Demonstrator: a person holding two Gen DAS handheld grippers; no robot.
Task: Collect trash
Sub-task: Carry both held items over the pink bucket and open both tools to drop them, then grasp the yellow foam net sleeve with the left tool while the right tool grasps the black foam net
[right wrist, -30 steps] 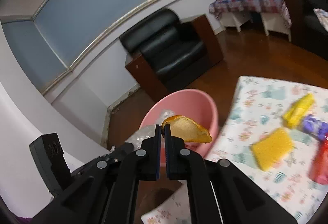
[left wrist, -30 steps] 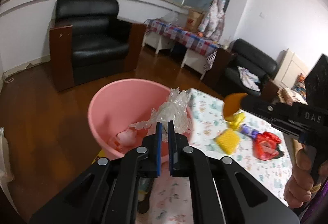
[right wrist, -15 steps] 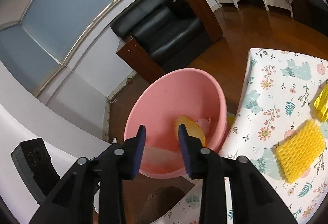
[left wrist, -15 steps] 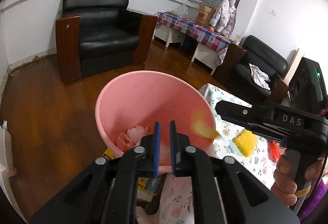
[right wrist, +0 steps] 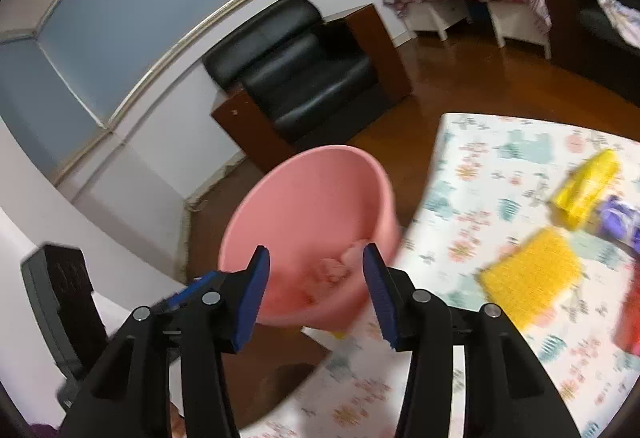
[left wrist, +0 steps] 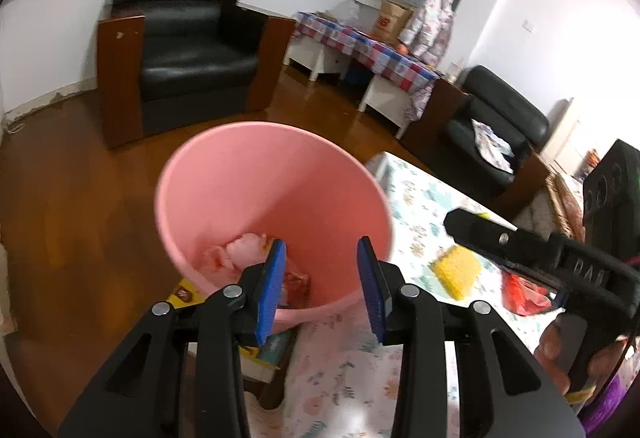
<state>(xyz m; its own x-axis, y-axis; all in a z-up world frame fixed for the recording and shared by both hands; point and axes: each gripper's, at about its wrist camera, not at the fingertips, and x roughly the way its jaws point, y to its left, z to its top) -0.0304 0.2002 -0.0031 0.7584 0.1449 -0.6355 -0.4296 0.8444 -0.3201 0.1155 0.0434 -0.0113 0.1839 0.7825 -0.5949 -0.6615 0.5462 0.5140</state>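
I hold my left hand-held gripper (left wrist: pixel 322 276) and right hand-held gripper (right wrist: pixel 316 288) spread wide and empty above the round pink plastic bin (left wrist: pixel 256 173) beside the tabletop (right wrist: pixel 500 165), so trash lands inside, while the yellow mesh sponge (right wrist: pixel 530 280) waits there.
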